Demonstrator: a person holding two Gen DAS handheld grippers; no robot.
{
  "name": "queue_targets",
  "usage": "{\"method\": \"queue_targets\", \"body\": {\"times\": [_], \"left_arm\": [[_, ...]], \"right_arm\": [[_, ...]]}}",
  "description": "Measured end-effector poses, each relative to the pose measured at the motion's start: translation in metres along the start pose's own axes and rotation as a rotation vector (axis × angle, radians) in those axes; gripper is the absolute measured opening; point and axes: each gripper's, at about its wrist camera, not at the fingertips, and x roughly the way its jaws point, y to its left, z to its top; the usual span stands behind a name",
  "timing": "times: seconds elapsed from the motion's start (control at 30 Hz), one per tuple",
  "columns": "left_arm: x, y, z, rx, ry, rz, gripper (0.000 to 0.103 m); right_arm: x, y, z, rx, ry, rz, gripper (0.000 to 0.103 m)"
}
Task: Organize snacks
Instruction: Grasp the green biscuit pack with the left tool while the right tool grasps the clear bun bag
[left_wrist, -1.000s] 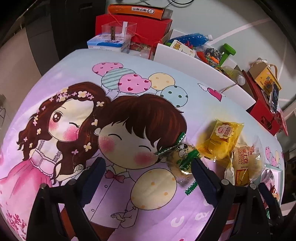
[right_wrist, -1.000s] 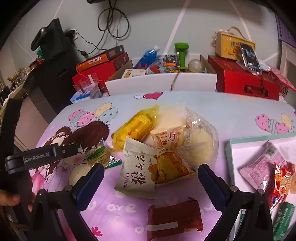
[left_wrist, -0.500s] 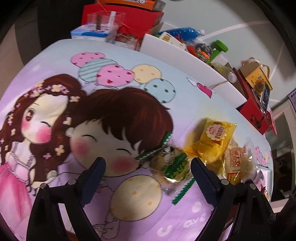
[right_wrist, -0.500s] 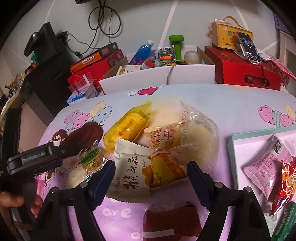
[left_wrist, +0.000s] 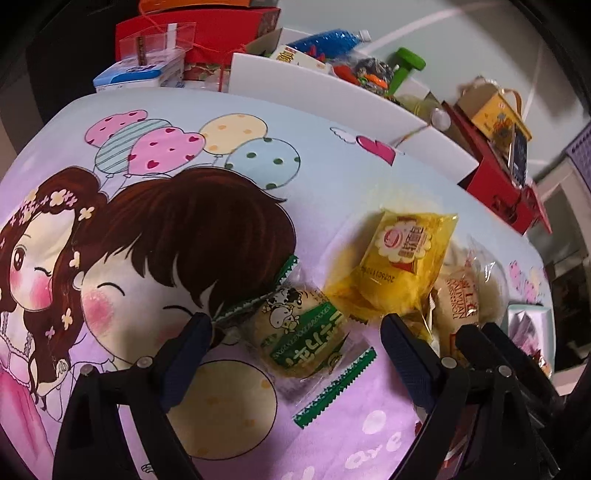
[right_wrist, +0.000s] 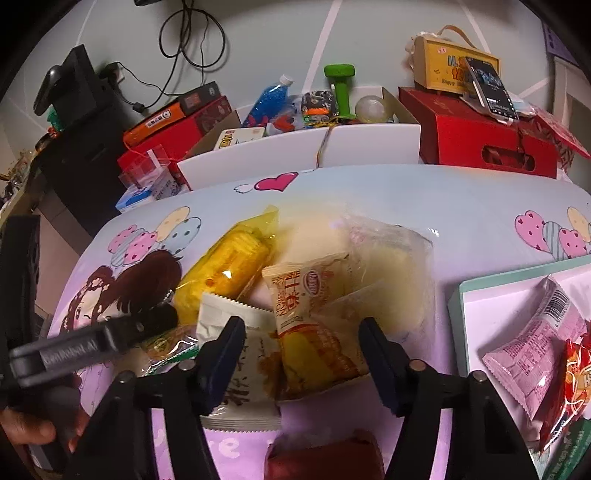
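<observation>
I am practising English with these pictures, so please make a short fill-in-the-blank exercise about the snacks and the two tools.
1. The left tool has its fingers on either side of the snack with the ____ wrapper ends.
2. The pink packet lies in the ____.
3. The right tool is ____, holding nothing.
4. The dumbbell behind the table is ____.

Missing words: green; tray; open; green

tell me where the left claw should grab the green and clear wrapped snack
Grip the plump middle of the green-wrapped snack, coming straight down from above. It lies flat on the tablecloth, already between the fingers of the open left claw. The crimped green ends are thin and flat, likely to slip; the round body gives both fingers something to press. The yellow packet lies close on the right, so that finger needs care.
</observation>
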Motion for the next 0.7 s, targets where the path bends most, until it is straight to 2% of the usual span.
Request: {"method": "queue_targets", "body": {"times": [0.13, 0.37, 0.57, 0.7], "left_arm": [[0.003, -0.002, 0.0, 0.01, 0.0, 0.012, 0.093], [0.002, 0.013, 0.0, -0.042, -0.008, 0.037, 0.093], [0.002, 0.013, 0.0, -0.03, -0.002, 0.056, 0.092], [0.003, 0.005, 0.002, -0.01, -0.001, 0.048, 0.074]], "right_arm": [[0.006, -0.001, -0.001, -0.003, 0.012, -0.003, 0.065], [-0.002, -0.008, 0.003, 0.024, -0.007, 0.006, 0.065], [-0.025, -0.012, 0.016, 0.034, -0.063, -0.004, 0.065], [-0.024, -0.023, 0.03, 0.049, -0.075, -0.041, 0.065]]}}
